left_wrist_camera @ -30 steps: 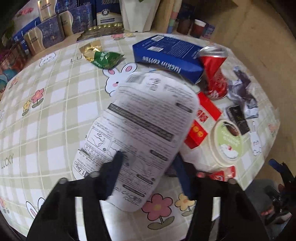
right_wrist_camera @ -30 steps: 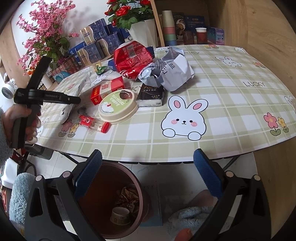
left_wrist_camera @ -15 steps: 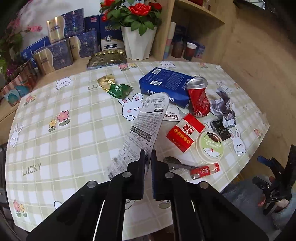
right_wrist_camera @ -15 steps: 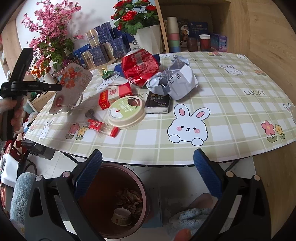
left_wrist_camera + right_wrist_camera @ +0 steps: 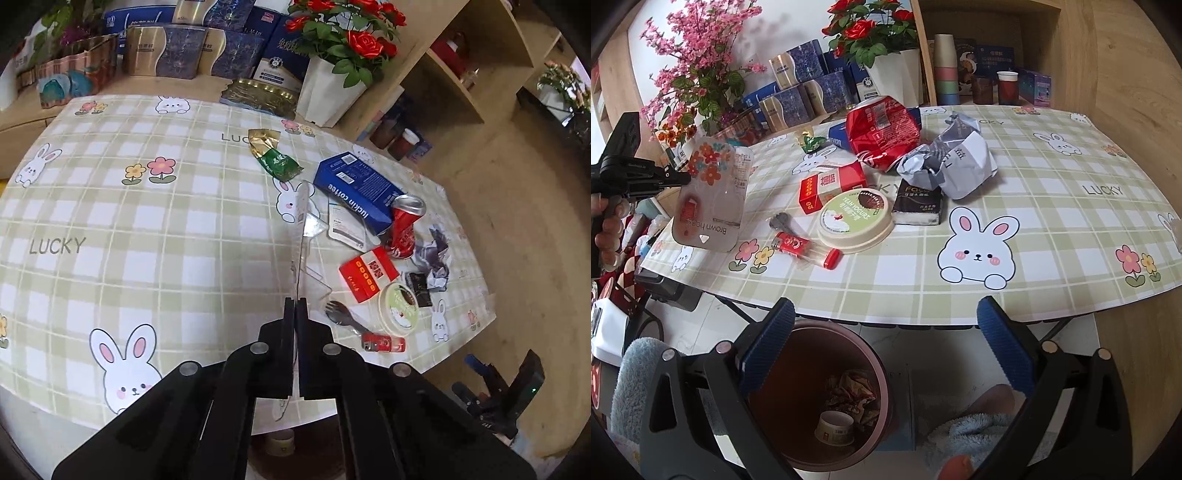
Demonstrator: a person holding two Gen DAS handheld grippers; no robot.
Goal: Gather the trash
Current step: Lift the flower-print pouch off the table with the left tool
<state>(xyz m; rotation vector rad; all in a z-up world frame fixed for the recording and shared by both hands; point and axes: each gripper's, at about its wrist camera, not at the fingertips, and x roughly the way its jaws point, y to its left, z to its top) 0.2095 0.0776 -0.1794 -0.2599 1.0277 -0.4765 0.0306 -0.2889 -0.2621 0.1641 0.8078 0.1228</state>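
A second ago my left gripper (image 5: 295, 314) stood open around the flat blister pack (image 5: 709, 192) as it lay on the bench (image 5: 147, 221); now the jaws are clenched on its edge and the pack is up off the bench, hanging from my fingertips. In the left wrist view I see it edge-on, a thin clear sheet running straight out ahead of the jaws. From the right wrist view it shows its printed face, with orange flowers and the words "Brown hook", dangling below the gripper tip over the near corner of the bench. So the pick is done, I judge, and what remains for this piece is the carry to the bin (image 5: 820, 398).

My right gripper (image 5: 886, 354) has not moved: its jaws stand wide apart and empty, and it waits above the bin, which sits on the floor under the bench edge, directly below and between its fingers. The bin already holds a small paper cup and some crumpled wrappers.

The pack is off to the left of my right gripper and higher than the bin, so it must come across and down. The rest of the trash lies ahead of both grippers: the crushed red can (image 5: 404, 229), the yogurt lid (image 5: 855, 218), the red box (image 5: 367, 273) and the crumpled paper (image 5: 960, 162).
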